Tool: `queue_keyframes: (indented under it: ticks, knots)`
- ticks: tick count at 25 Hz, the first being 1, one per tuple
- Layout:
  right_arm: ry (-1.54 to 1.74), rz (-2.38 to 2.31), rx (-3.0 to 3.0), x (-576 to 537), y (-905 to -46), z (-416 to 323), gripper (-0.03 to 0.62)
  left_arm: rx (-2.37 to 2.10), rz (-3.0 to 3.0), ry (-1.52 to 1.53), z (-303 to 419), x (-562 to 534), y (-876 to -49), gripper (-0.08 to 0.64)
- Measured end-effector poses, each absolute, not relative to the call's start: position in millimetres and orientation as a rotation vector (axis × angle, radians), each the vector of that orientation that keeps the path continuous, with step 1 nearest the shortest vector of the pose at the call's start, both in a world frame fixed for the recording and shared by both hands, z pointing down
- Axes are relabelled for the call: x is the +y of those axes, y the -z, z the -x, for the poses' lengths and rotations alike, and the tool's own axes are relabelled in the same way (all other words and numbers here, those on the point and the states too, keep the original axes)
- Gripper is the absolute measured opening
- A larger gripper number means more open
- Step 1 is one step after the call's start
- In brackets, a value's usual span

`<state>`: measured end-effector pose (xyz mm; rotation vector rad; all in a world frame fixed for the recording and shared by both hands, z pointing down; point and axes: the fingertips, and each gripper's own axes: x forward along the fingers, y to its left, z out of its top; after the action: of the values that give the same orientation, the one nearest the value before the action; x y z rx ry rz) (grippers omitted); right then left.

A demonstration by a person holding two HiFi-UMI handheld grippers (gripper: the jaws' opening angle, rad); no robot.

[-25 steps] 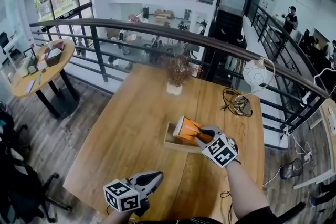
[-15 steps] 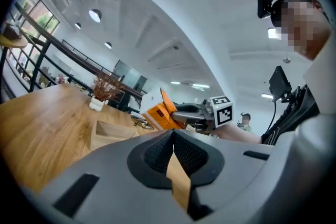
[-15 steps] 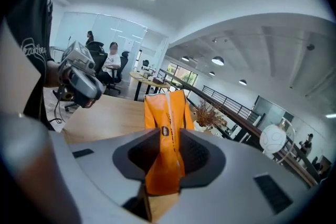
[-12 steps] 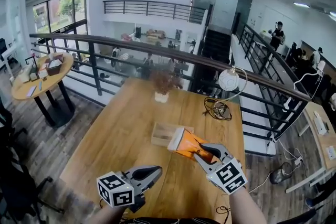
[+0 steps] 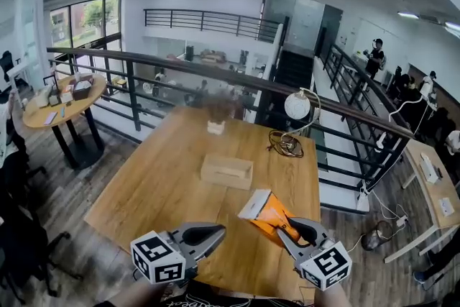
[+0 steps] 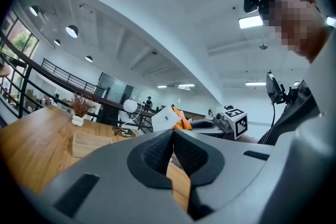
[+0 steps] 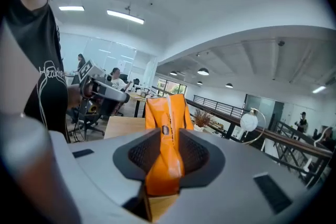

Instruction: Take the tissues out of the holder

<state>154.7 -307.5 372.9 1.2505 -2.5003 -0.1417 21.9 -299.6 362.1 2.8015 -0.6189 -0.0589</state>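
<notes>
An orange tissue pack [image 5: 266, 213] with a white end hangs in the air near the table's front edge, clamped in my right gripper [image 5: 284, 228]. In the right gripper view the pack [image 7: 167, 115] stands upright, squeezed between the pads of the right gripper [image 7: 166, 153]. The wooden holder [image 5: 226, 171] sits alone mid-table, apart from the pack. My left gripper [image 5: 218, 233] hovers low at the front left, shut with nothing in it. The left gripper [image 6: 172, 143] shows its pads touching in its own view, with the holder [image 6: 88, 143] and the pack [image 6: 175, 117] beyond.
A small vase of dried flowers [image 5: 215, 124] stands at the far edge of the wooden table [image 5: 162, 183]. A coiled cable [image 5: 286, 144] and a white round lamp [image 5: 296, 106] are at the far right. A railing [image 5: 180, 65] runs behind the table.
My right gripper has drawn the orange pack up out of the holder and back toward me, to the right. The holder stays on the table. The left gripper has barely moved.
</notes>
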Motion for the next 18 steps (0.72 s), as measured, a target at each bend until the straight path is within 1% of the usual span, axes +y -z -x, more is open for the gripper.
queue_keyframes:
  ticks: [9,18]
  knots:
    - [-0.009,-1.247,-2.622,-229,-388,-157,0.110,-0.694,-2.804,0.014,-25,-229,-368,0.014]
    - [-0.125,-1.204,-2.743,-206,-400,-155,0.110,-0.727,-2.801,-0.010,-30,-201,-373,0.014]
